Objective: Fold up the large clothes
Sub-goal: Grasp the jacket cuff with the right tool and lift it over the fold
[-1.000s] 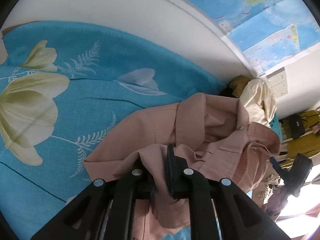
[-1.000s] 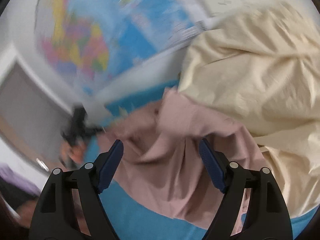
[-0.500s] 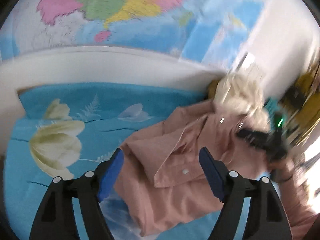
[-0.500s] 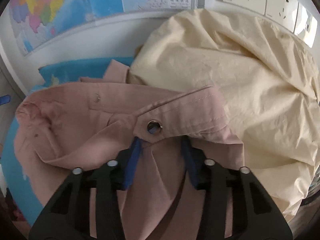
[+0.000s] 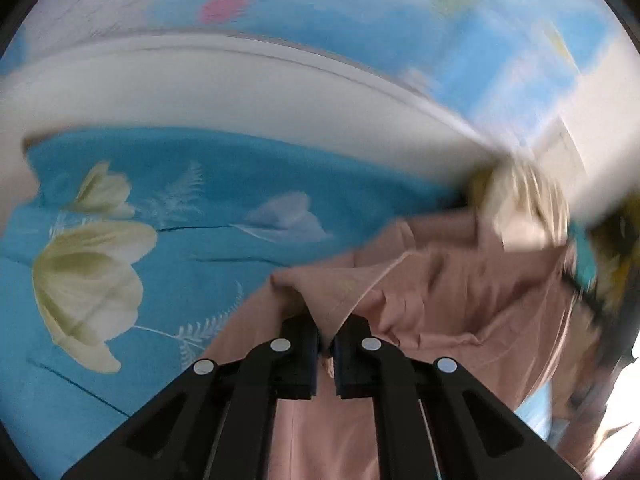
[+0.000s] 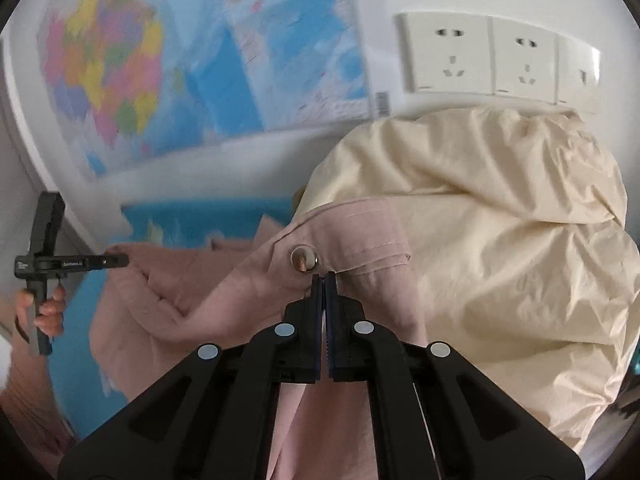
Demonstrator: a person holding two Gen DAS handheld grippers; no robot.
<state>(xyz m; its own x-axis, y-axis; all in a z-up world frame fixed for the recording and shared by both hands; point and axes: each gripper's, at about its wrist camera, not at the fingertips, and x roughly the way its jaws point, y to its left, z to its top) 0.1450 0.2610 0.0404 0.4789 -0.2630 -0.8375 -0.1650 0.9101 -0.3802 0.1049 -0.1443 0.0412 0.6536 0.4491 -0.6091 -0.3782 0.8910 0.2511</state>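
Pink shirt [image 6: 352, 236] fabric is pinched by both tongs — left gripper [image 5: 326, 334] and right gripper [image 6: 323, 280] just snapped closed.

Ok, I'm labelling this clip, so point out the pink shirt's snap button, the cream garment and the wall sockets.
snap button [image 6: 304, 258], right wrist view, on its metal centre.
cream garment [image 6: 500, 240], right wrist view, on its crumpled middle.
wall sockets [image 6: 450, 58], right wrist view, on the leftmost plate's face.

The shirt [image 6: 192, 284] was dusty pink, the sheet [image 5: 192, 264] turquoise with pale flowers, the bundled cloth [image 6: 500, 240] cream.
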